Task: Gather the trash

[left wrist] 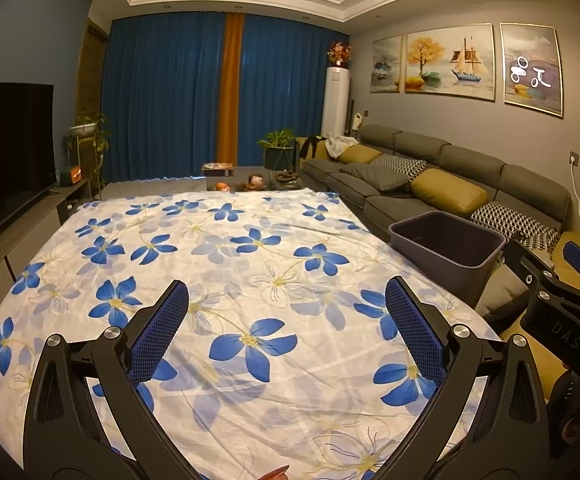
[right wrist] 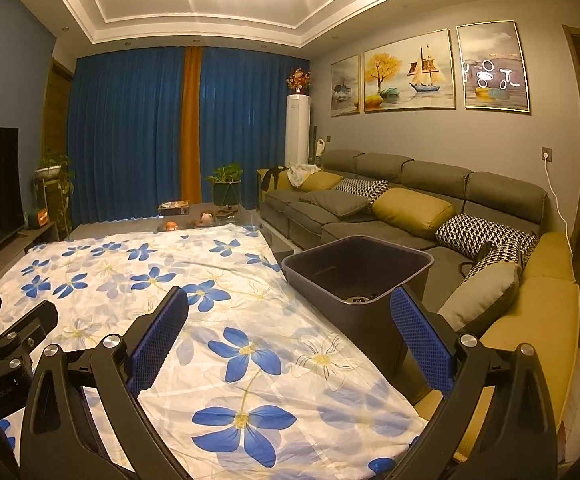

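While the left tool (left wrist: 286,332) hovers spread and empty over the flowered sheet (left wrist: 226,264) covering the surface, no trash shows on it; the grey bin (left wrist: 445,248) waits at the far right edge, near the sofa (left wrist: 429,172). From the right wrist, the right tool (right wrist: 290,344) is likewise spread, empty, beside the bin (right wrist: 357,268), whose floor holds small dark items. Open sheet ahead is unobstructed.

Flat floral-print white-and-blue cloth (left wrist: 250,248) unobstructed ahead; dark grey rectangular plastic bin (right wrist: 355,276) blocks right edge, grey fabric sofa (right wrist: 389,196) just behind.
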The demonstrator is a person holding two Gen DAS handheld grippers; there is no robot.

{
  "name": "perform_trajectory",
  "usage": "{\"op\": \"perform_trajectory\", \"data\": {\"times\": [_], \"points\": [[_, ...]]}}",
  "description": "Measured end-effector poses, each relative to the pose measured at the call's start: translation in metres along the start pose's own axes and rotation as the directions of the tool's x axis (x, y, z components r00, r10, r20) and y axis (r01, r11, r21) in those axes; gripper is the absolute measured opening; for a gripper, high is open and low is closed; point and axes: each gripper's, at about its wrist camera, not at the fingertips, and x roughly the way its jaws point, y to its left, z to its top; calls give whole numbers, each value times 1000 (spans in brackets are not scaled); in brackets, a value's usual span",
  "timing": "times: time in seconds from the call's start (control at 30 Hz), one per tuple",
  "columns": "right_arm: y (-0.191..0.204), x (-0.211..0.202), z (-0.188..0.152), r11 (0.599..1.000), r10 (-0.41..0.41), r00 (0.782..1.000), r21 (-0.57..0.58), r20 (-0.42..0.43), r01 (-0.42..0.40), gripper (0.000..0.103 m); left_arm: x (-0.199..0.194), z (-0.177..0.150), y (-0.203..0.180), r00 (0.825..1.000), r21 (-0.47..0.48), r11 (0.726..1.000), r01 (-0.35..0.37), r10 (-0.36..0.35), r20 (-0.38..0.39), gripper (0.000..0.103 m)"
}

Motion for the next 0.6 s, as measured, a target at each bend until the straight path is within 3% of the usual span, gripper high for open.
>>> {"op": "perform_trajectory", "data": {"times": [0.6], "points": [[0, 0, 0, 1000, 0, 1000, 3, 2, 0, 97, -1, 0, -5, 1000, -3, 1000, 5, -5, -3, 97]]}}
